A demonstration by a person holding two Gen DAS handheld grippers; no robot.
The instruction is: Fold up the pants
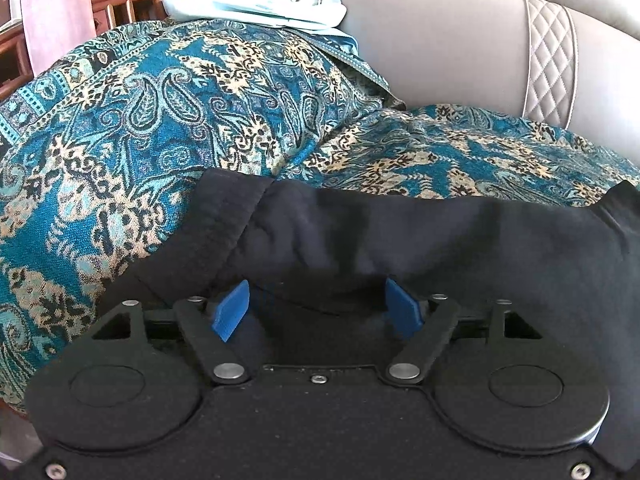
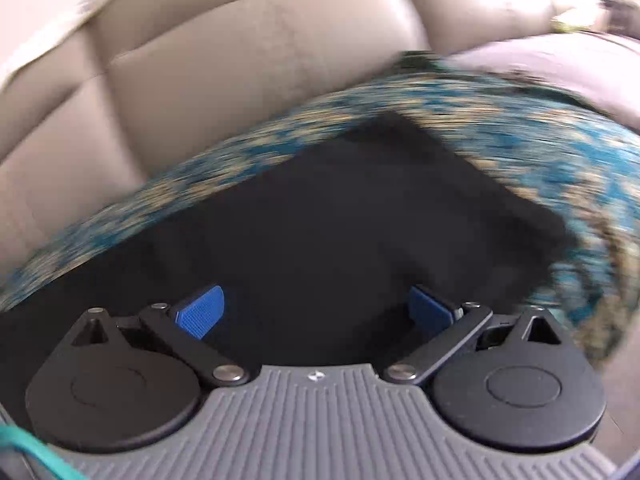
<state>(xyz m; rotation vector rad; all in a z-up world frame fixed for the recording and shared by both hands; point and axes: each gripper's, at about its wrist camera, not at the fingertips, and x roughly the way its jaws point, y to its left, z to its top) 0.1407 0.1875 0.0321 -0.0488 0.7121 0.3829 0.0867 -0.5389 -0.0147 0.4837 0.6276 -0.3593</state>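
Observation:
Black pants [image 1: 420, 240] lie on a teal and gold patterned throw [image 1: 160, 120] over a sofa. In the left wrist view my left gripper [image 1: 318, 308] is open, its blue pads [image 1: 232, 310] spread just above the near part of the pants, with a hemmed band at the upper left [image 1: 228, 208]. In the right wrist view, which is blurred by motion, my right gripper [image 2: 316, 312] is open over the pants [image 2: 340, 220], whose squared far corner points away. Neither gripper holds cloth.
A beige leather sofa back [image 1: 460, 40] with a quilted strip [image 1: 552, 60] rises behind the throw, also in the right wrist view [image 2: 240, 60]. Folded light blue cloth [image 1: 264, 0] lies on the throw at the far end. Wooden furniture [image 1: 120, 4] stands at the far left.

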